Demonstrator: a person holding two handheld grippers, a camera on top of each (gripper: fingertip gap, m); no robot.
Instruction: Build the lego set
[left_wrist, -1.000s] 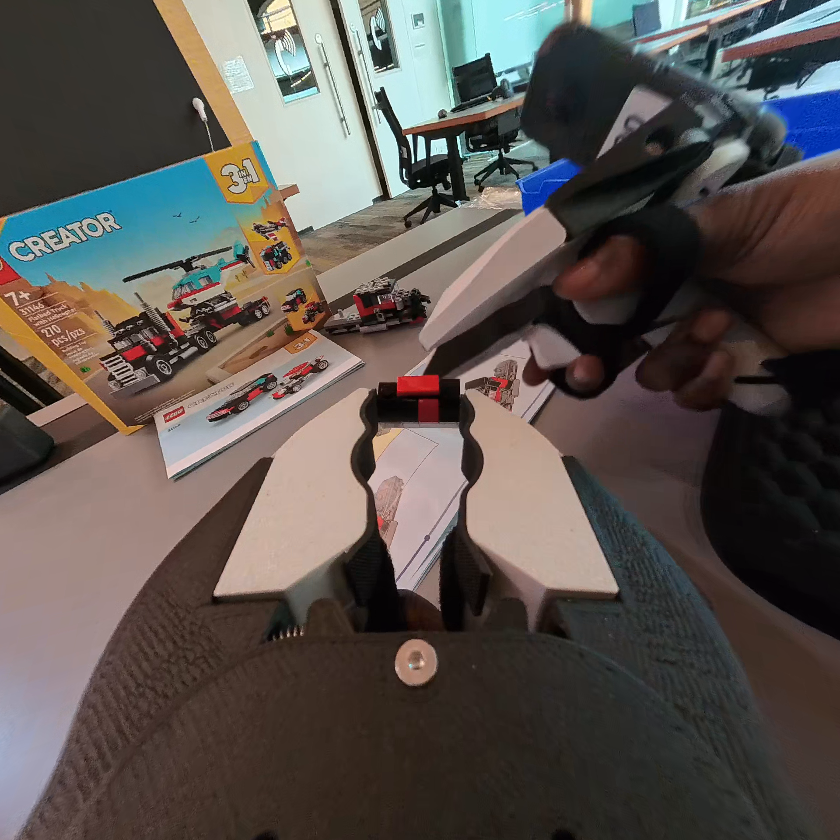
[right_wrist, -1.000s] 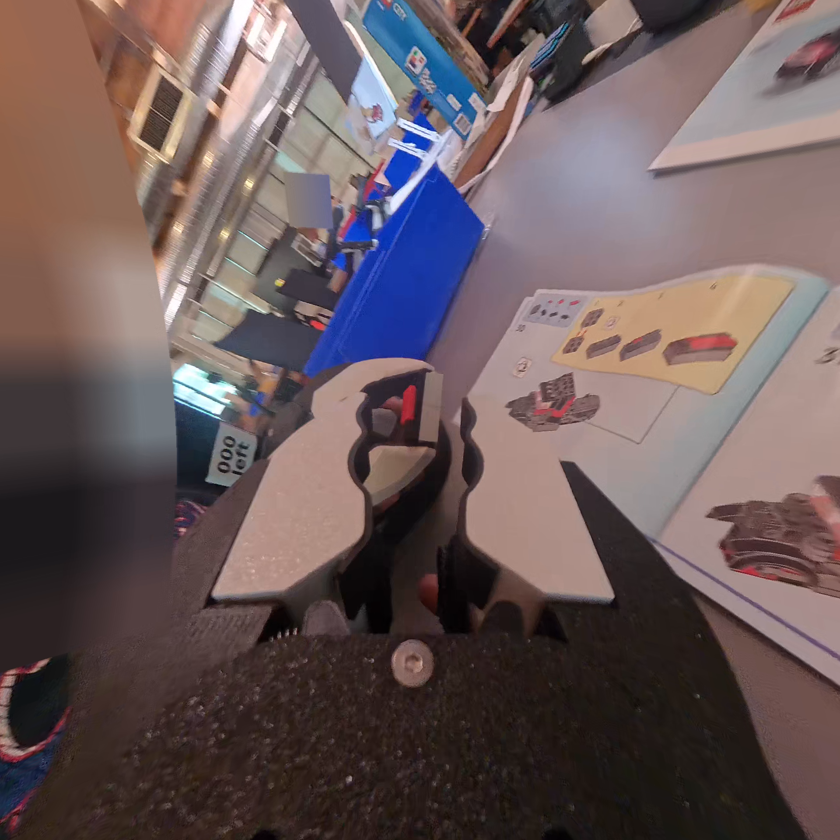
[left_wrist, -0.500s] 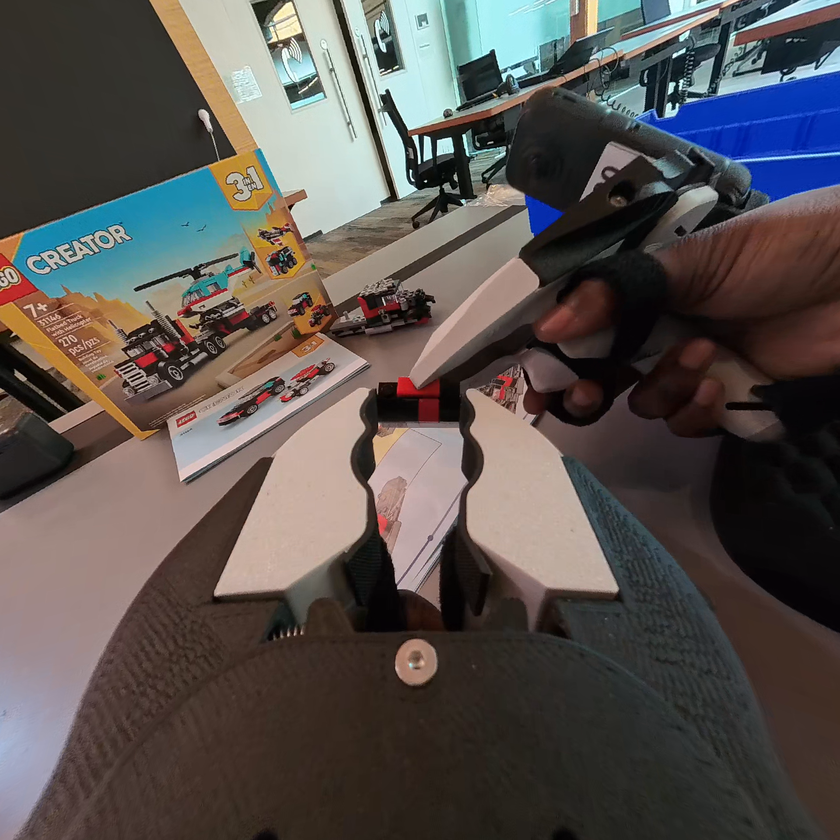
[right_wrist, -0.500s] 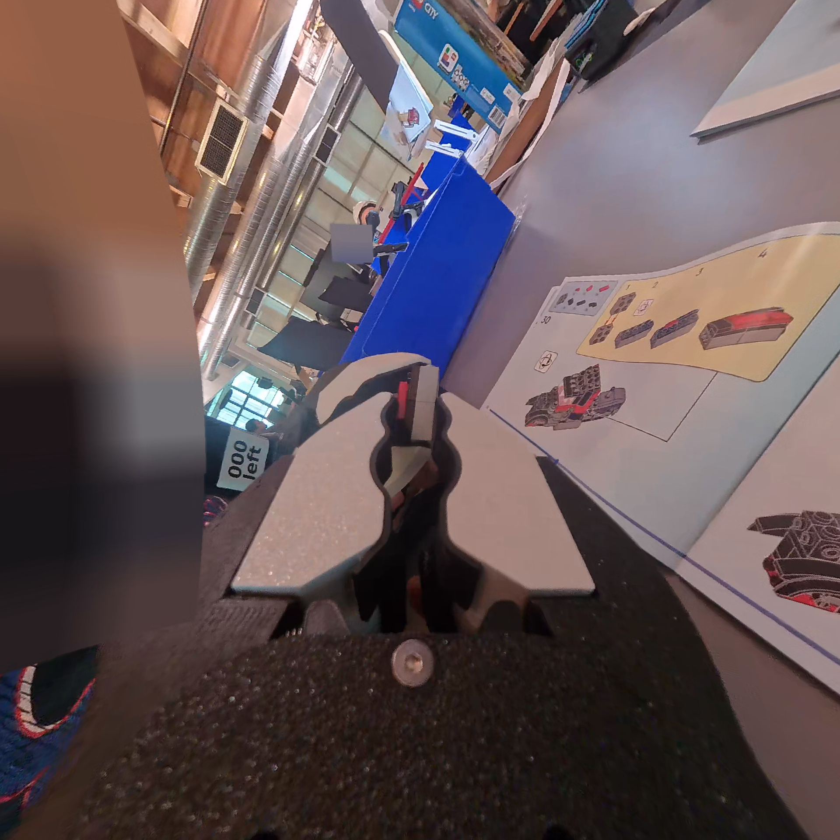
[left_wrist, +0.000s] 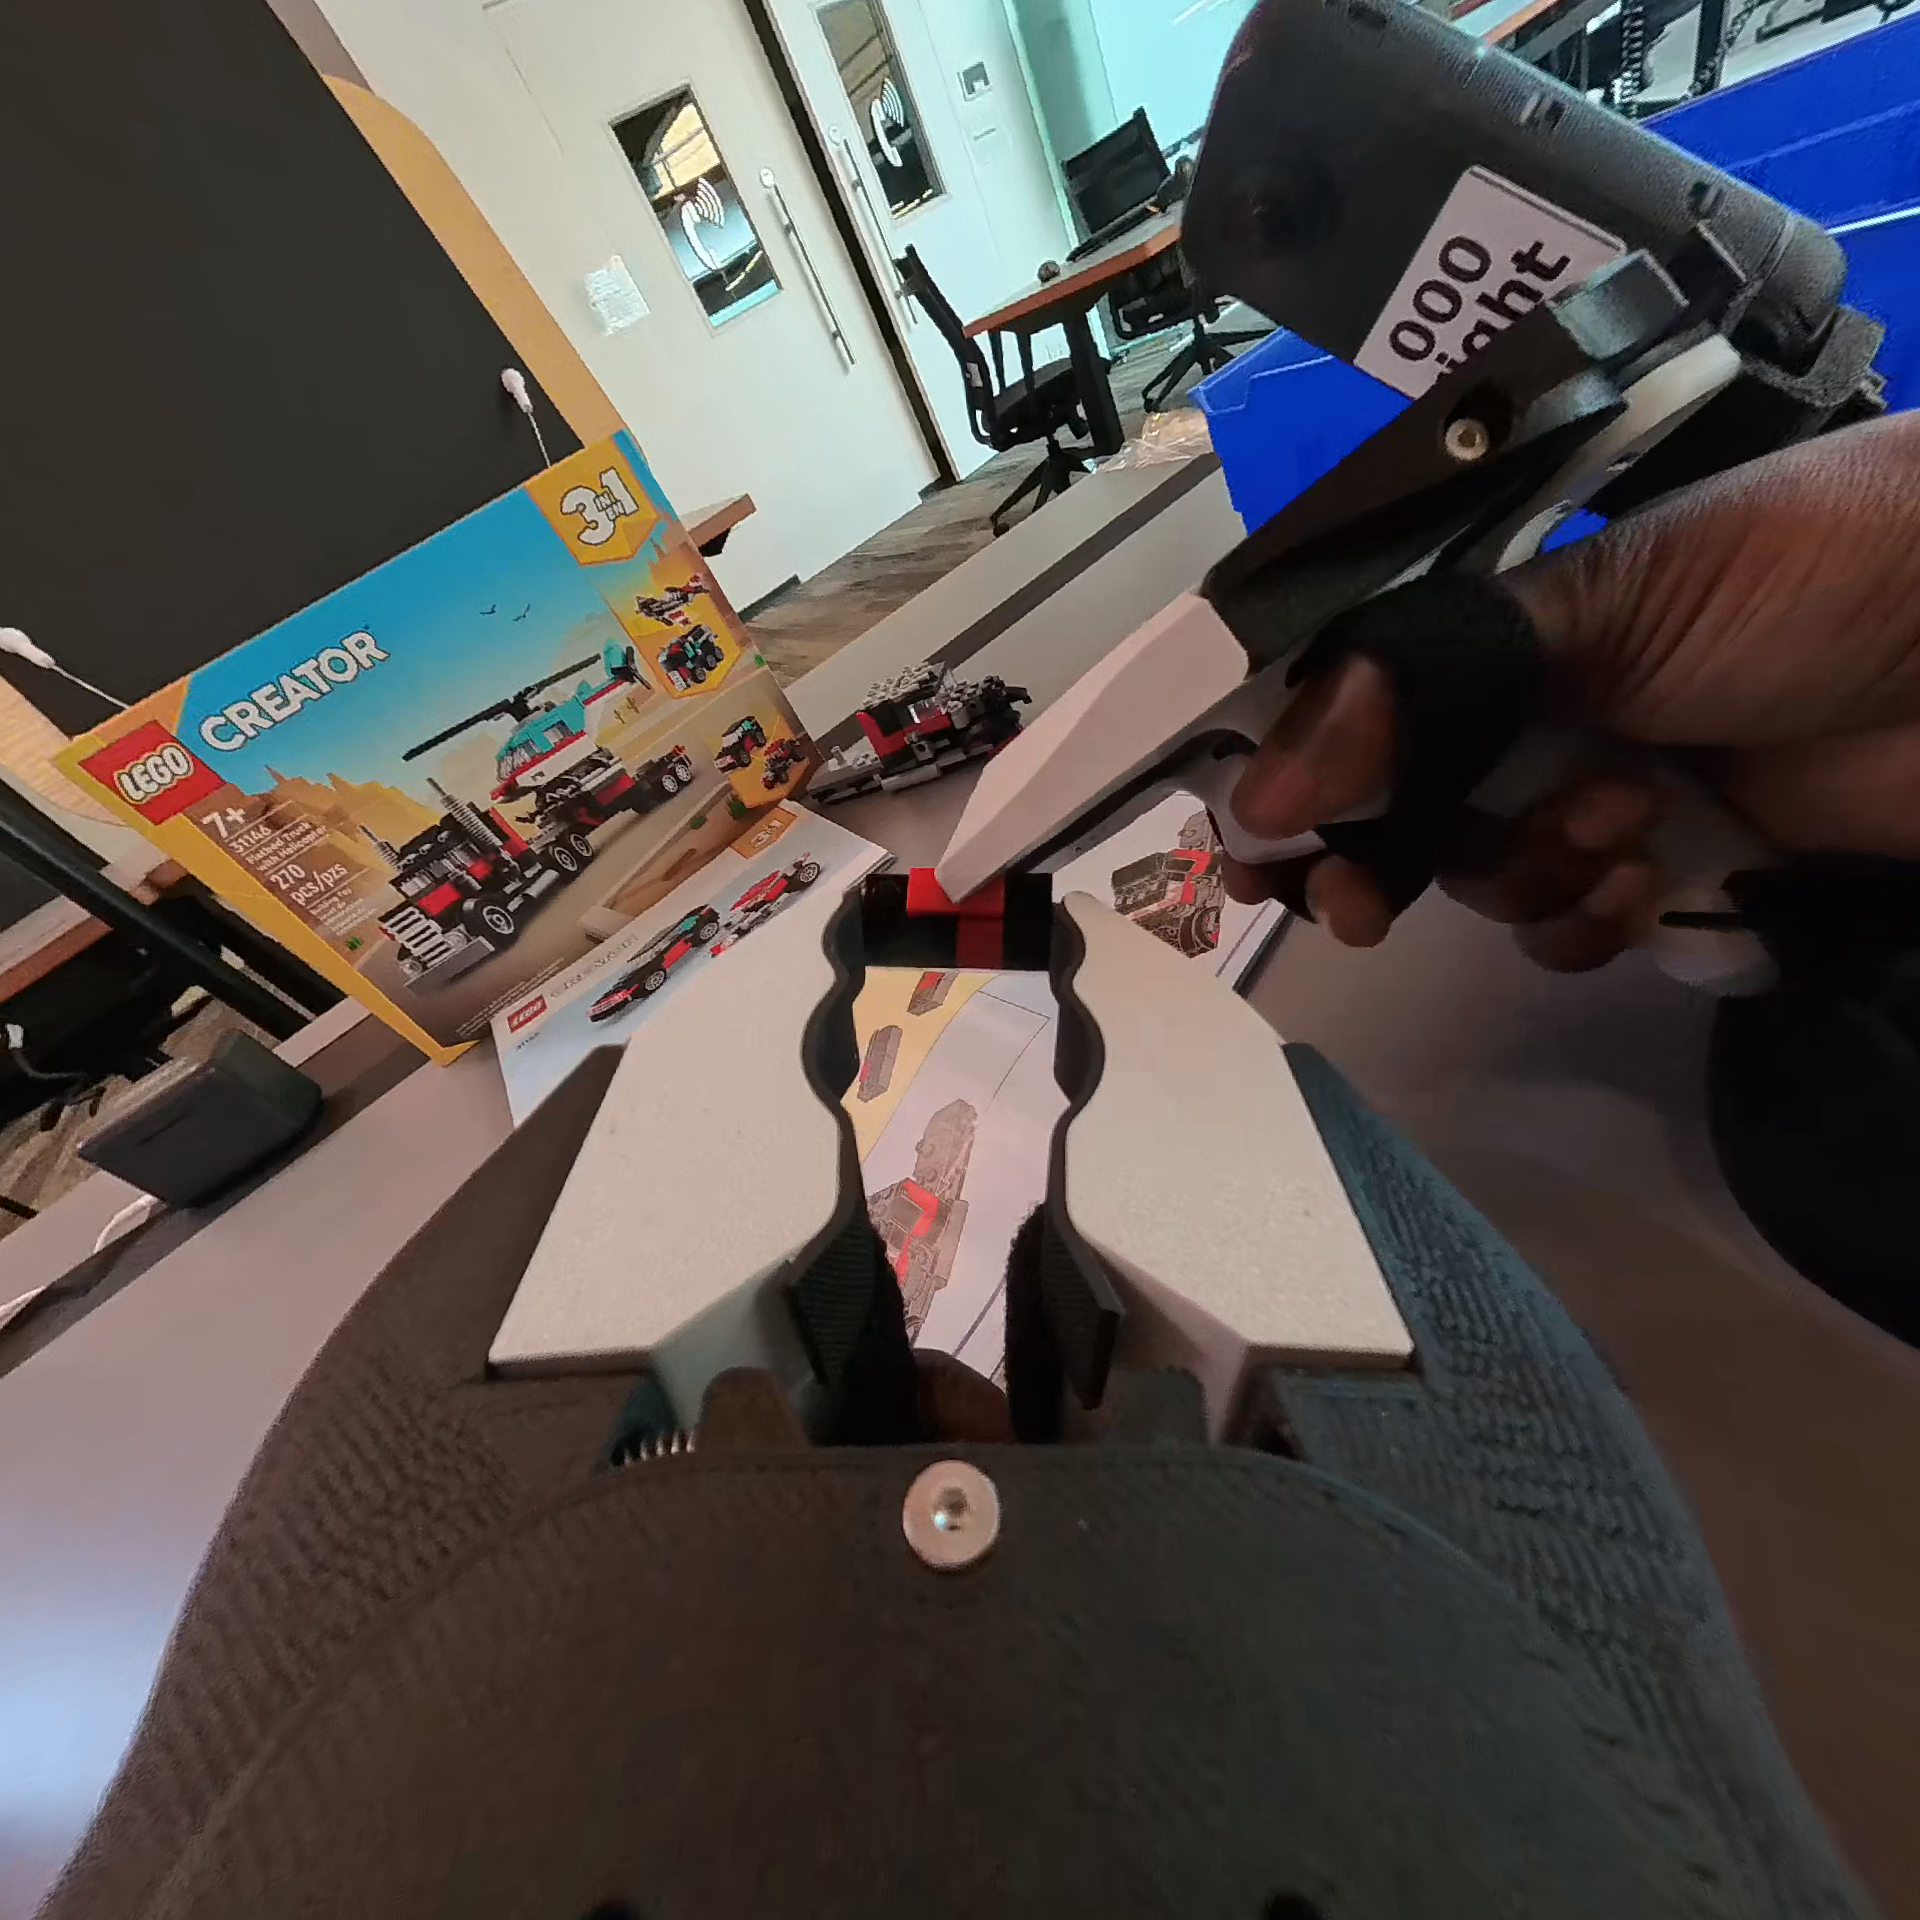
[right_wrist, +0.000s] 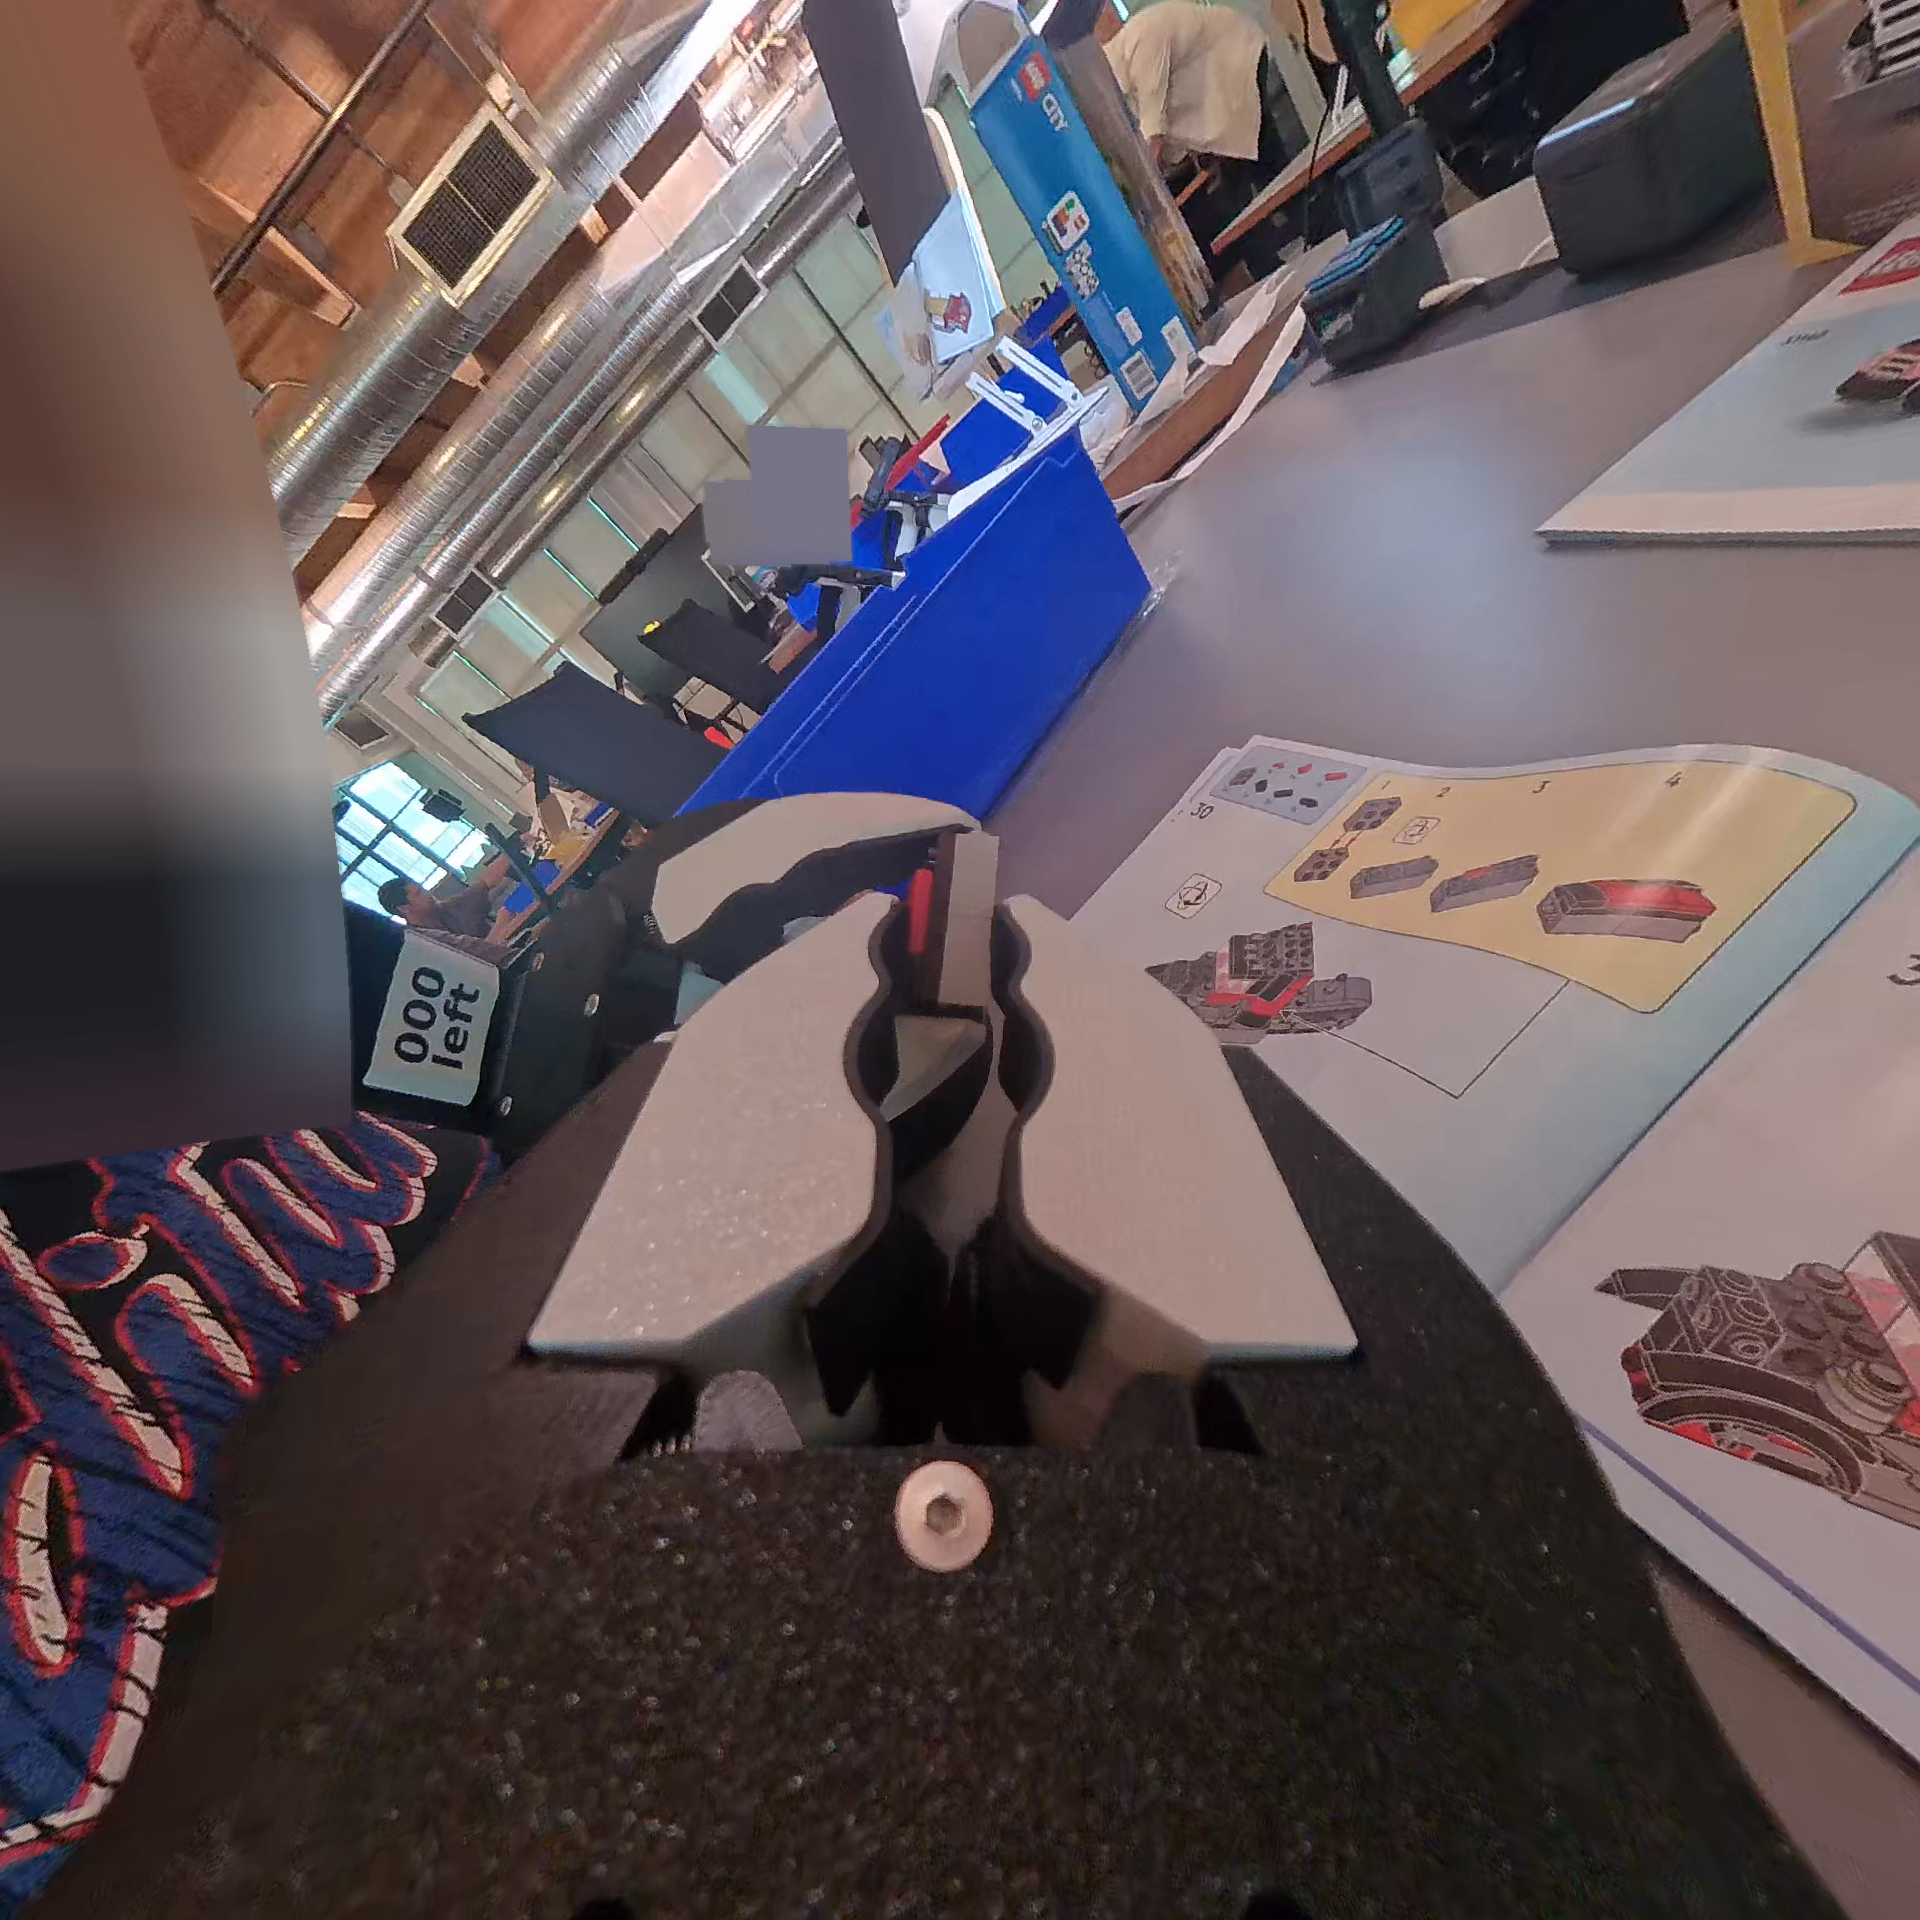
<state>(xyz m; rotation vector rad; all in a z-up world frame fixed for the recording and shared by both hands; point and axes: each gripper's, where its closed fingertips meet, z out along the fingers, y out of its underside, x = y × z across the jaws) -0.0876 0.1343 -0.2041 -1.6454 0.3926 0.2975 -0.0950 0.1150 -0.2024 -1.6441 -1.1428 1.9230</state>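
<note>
Blue bin (left_wrist: 1756, 260): stands on the grey table (left_wrist: 260, 1299); contents hidden.
Set box (left_wrist: 416, 769): upright behind a closed booklet (left_wrist: 675, 956).
Left gripper (left_wrist: 954, 925): fingers clamp a black-and-red brick assembly (left_wrist: 961, 920) above the open instruction booklet (right_wrist: 1455, 987).
Right gripper (right_wrist: 940, 951): fingers nearly together, holding nothing visible; one tip presses the assembly's red top.
Right hand (left_wrist: 1662, 707): wrapped around the handle.
Partly built truck (left_wrist: 925, 727): on the table beyond.

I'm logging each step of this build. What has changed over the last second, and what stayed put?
The right gripper came down from above and narrowed its jaws; its tip now presses on the red piece atop the small black-and-red assembly. The left gripper kept that assembly clamped at its fingertips throughout. The set box, the open instruction booklet and the part-built truck stayed where they were.
</note>
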